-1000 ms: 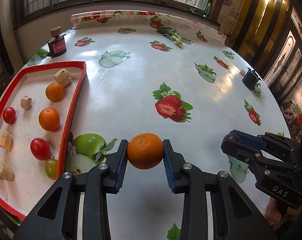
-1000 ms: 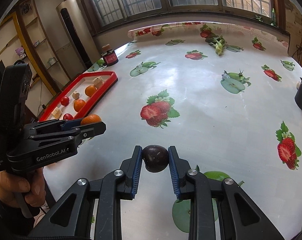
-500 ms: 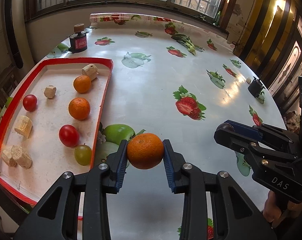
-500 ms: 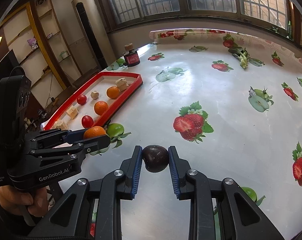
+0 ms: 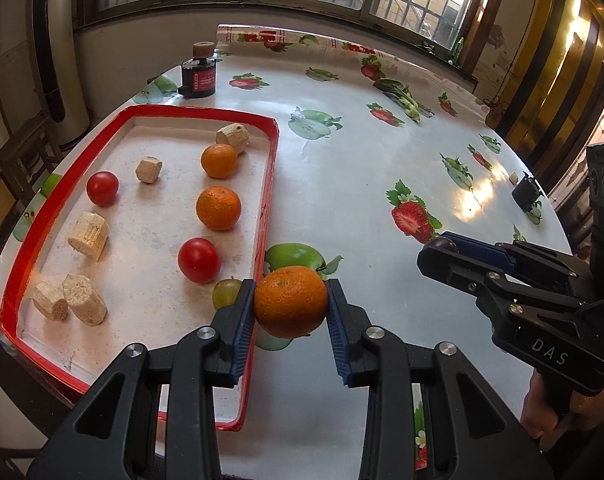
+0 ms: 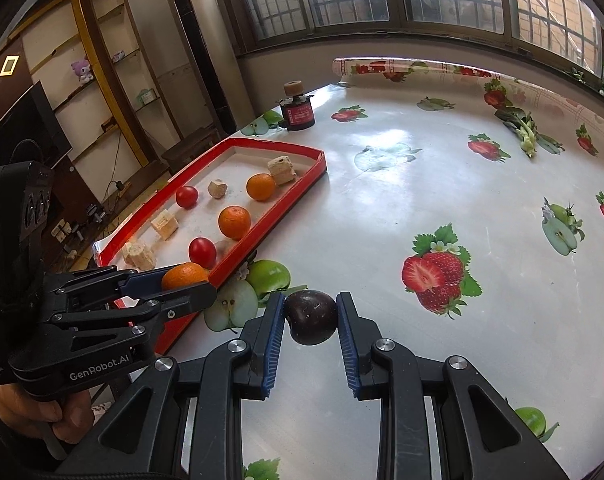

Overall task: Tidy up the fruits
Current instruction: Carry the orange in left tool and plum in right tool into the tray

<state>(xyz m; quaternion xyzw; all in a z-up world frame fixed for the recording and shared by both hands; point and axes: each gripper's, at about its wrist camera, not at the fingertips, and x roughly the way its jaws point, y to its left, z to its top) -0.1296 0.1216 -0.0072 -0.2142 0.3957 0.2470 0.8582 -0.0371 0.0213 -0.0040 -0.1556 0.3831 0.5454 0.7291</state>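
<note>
My left gripper point(image 5: 291, 307) is shut on an orange point(image 5: 291, 303) and holds it just above the near right rim of the red tray point(image 5: 269, 184). The tray holds two oranges point(image 5: 218, 207), two red tomatoes point(image 5: 199, 260), a green grape point(image 5: 226, 293) and several cork-like chunks point(image 5: 88, 235). My right gripper point(image 6: 311, 322) is shut on a dark plum point(image 6: 311, 317) above the tablecloth, to the right of the tray point(image 6: 278, 216). In the right wrist view the left gripper point(image 6: 170, 280) with its orange point(image 6: 184, 274) hangs over the tray's near corner.
A fruit-print tablecloth point(image 5: 362, 168) covers the round table. A dark jar with a cork lid point(image 5: 200, 72) stands behind the tray. A small black object point(image 5: 526, 194) sits at the table's right edge. Windows run along the back wall.
Both grippers have moved left toward the tray with their fruit still held. The orange now hangs over the tray's right rim.
</note>
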